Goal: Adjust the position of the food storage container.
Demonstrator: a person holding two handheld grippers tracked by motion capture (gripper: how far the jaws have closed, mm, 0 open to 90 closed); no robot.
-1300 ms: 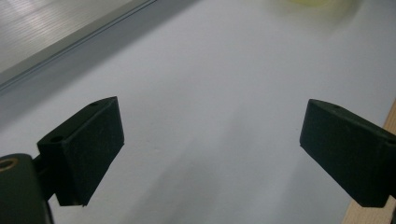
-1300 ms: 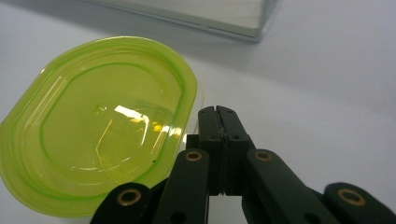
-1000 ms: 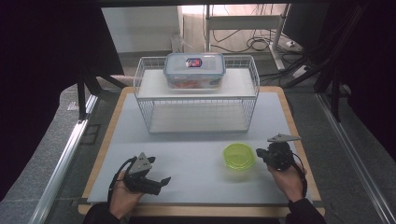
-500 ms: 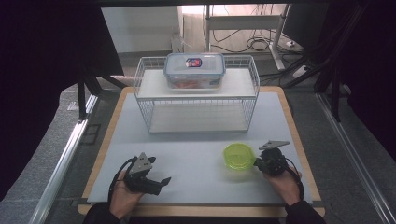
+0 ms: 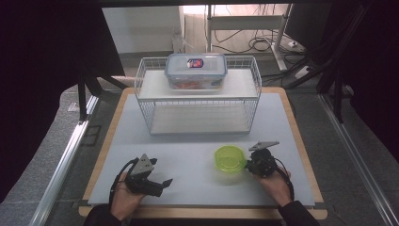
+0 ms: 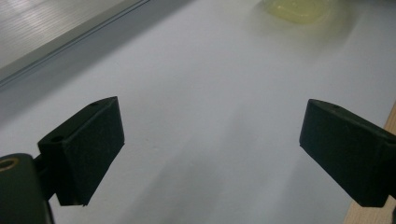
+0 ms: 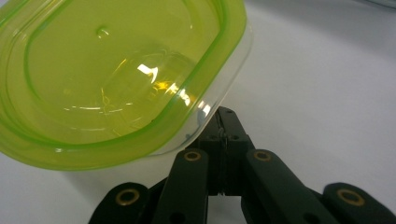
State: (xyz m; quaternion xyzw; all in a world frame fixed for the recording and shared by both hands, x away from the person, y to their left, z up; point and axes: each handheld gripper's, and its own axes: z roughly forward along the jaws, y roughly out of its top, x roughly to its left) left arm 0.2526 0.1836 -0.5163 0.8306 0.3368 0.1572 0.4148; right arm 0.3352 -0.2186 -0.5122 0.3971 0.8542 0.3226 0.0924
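Matte black jaws of the left gripper [image 5: 162, 182], low and left of centre in the high view, stand wide apart with nothing between them; in the left gripper view its blocky, rubber-faced pads [image 6: 88, 144] hang over the smooth pale grey mat [image 5: 188, 155], which lies on a table [image 5: 301, 141] with a light wooden border. At upper centre a white wire rack [image 5: 197, 101] carries a clear rectangular lidded box [image 5: 195, 70] with a red and blue label. Right of centre on the mat sits the small, glossy, translucent yellow-green container [image 5: 230, 158], rounded at its corners with a thick raised rim. Just right of it, touching its edge, the right gripper [image 5: 248, 165] is clenched: in the right gripper view the black jaws meet flat against each other beneath the container's clear rim [image 7: 205, 105], gripping nothing.
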